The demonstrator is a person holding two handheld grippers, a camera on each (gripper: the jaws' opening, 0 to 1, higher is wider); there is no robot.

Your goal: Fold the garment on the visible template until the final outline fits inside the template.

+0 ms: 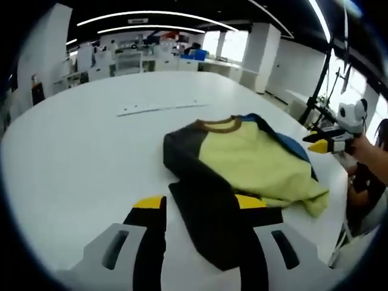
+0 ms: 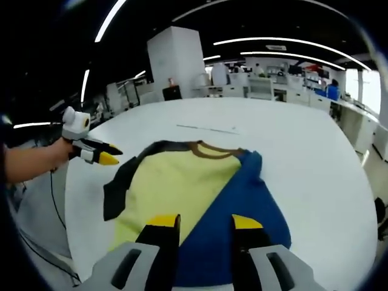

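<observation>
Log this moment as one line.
garment: T-shirt partly folded on white table | left claw: open, over dark sleeve | right claw: open, over blue side | template: thin line beyond collar

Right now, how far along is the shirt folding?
Partly done: the shirt lies on the white table with its blue side folded over the yellow front. In hand: nothing; the left gripper and right gripper hover open. Left: the dark sleeve sticks out, and more folding.

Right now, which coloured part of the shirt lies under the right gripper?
The blue part, beside the yellow front; the black sleeve lies farther off.
</observation>
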